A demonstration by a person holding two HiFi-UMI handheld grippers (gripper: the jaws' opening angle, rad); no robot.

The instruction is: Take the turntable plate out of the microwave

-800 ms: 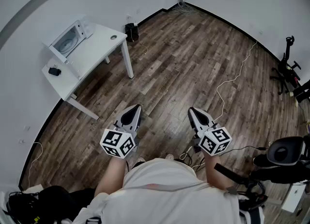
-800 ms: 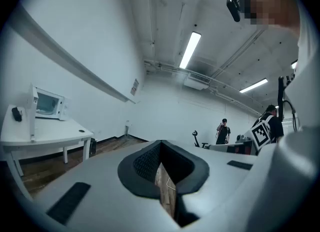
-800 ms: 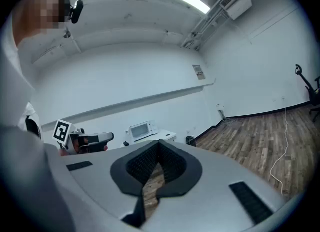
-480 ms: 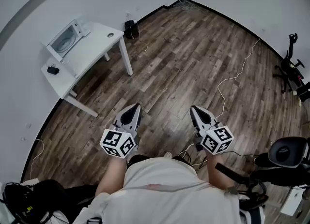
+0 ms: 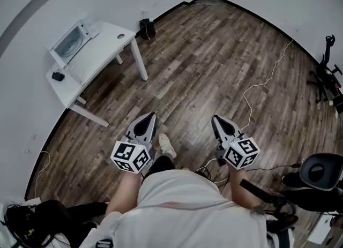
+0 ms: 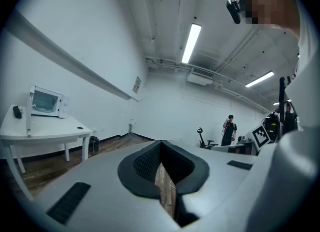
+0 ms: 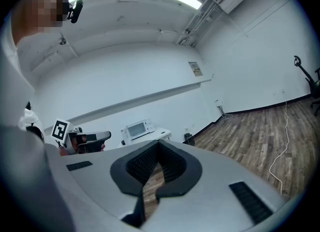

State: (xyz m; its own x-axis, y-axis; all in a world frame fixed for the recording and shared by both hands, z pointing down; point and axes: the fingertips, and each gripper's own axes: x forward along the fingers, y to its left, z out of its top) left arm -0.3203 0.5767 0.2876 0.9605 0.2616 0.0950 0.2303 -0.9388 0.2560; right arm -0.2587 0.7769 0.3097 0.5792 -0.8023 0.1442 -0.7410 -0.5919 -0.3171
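Head view: the left gripper [image 5: 150,117] and right gripper [image 5: 215,119] are held side by side above the plank floor [image 5: 214,65]. Each has its jaws pressed together with nothing between them, as both gripper views confirm. The microwave [image 5: 68,42] is seen well apart from them, set against the wall on a white table [image 5: 104,54], its door apparently shut. The turntable plate cannot be made out at this range and is judged to lie inside, behind the pale door window. Nothing more can be told of the oven's contents. A small dark object [image 5: 57,75] is seen on the nearer end of the table, and a dark box [image 5: 146,28] on the floor by the wall.

The step in hand is judged to be the approach, with the door not yet touched. It would be done well if the table were reached squarely in front of the door and the jaws parted only once the door edge is near. The door would then be swung fully wide before the plate, probably glass, is gripped by its rim and lifted out level.
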